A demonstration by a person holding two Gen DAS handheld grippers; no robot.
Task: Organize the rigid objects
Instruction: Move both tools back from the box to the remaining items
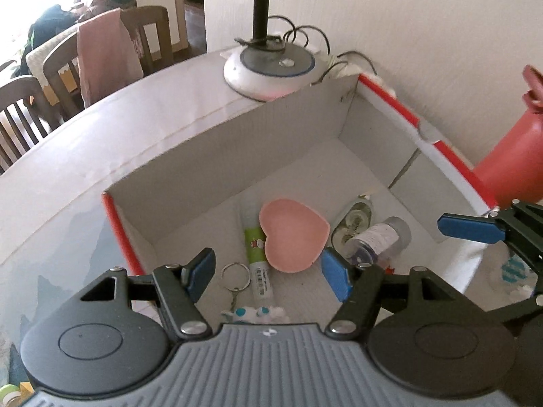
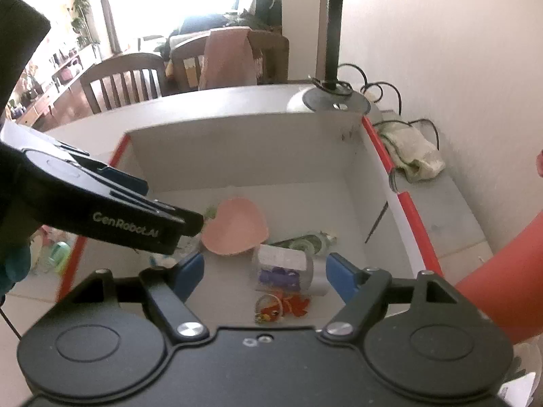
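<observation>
Several rigid pieces: lying loose on the floor of the white box (image 1: 302,125), red-edged, standing on the pale surface (image 1: 101,142); listed left to right as seen from the left wrist.
Left tongs (image 1: 268,271): hanging over the near end of the box, jaws parted about halfway, gripping nothing.
Key ring (image 1: 235,276): thin metal loop with a small charm below; light, stiff, likely to slide; best pinched across the wire.
Glue stick (image 1: 255,251): slim tube with green label, lying lengthwise just beside the dish; light, hard, apt to roll; best taken across the middle of the barrel.
Heart dish (image 1: 292,235): pink, shallow, touching the glue stick; probably rigid and smooth, perhaps breakable; raised rim the only purchase.
Tape dispenser (image 1: 353,220): oval, clear-bodied, partly behind the bottle; light plastic, flat sides good for a pinch.
Small bottle (image 1: 376,237): clear, on its side, blue contents at the cap end; slick and prone to rolling; grip across the body.
Right tongs (image 2: 264,273): above the bottle, jaws wide apart, empty.
Red flask (image 1: 509,166): outside the box at the far right; likely the heaviest piece.
</observation>
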